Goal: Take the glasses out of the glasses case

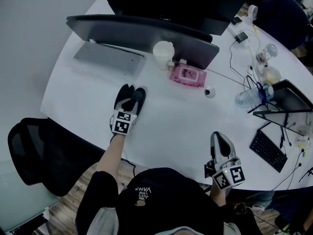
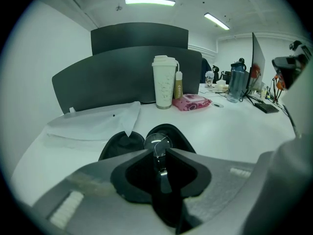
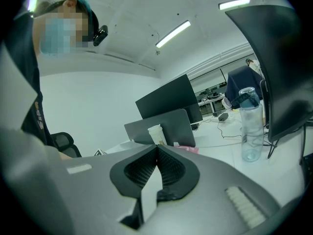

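Left hand-held gripper (image 2: 157,154) is clenched on the glasses (image 2: 157,142). The grip is thin, at the very jaw tips, on what looks like the frame beside one round lens. Glasses sit over the open glasses case (image 2: 116,150); can't tell if they're clear of it or resting in it. Right hand-held gripper (image 3: 156,150) is closed on nothing, near the near edge of the surface (image 1: 161,116), well apart from the case

Risks:
- tip pinch on a narrow part, so the glasses may pivot or slip out on the lift, especially if a temple catches the case lining
- nothing pins the case down, so a snag would likely drag it up with the glasses
- squeeze this close to the lens could smudge or stress it

Room:
- case is mid-surface, not near any edge; the bare white patch to its right and toward the person looks like the obvious set-down zone
- beyond the case: translucent sheet (image 2: 98,121) by the laptop (image 1: 142,33), lidded cup (image 2: 163,82), pink wipes pack (image 2: 191,102), so lift up and back, not forward
- far right is cluttered with water bottle (image 1: 250,98), cables and keyboard (image 1: 268,151), but well apart from the case
- right hand-held gripper has a free path across to hold the case
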The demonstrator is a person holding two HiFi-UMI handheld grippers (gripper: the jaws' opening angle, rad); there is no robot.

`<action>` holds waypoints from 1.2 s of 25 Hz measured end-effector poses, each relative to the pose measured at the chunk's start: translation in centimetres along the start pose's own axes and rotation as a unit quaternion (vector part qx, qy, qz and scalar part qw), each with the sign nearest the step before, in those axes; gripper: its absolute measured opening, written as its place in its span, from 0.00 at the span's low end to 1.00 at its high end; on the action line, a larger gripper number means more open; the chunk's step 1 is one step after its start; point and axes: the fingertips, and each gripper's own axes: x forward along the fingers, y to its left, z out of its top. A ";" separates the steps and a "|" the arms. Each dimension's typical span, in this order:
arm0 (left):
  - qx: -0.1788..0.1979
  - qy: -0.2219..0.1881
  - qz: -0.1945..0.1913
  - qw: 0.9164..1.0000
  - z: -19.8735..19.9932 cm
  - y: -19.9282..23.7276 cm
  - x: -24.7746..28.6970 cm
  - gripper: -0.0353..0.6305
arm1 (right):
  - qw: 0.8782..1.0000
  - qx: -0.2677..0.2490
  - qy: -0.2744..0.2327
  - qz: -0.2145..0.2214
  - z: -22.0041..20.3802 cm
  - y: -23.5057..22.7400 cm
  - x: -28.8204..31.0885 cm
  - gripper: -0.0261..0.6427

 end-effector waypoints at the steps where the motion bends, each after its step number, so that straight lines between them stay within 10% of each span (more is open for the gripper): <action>1: 0.001 0.003 -0.001 1.000 -0.1 0.0 0.1 0.15 | 1.000 0.000 0.000 0.000 0.0 0.0 0.0 0.04; 30: -0.005 0.047 -0.006 0.999 -0.3 0.1 0.0 0.08 | 1.000 0.003 -0.006 -0.002 0.1 -0.2 -0.1 0.04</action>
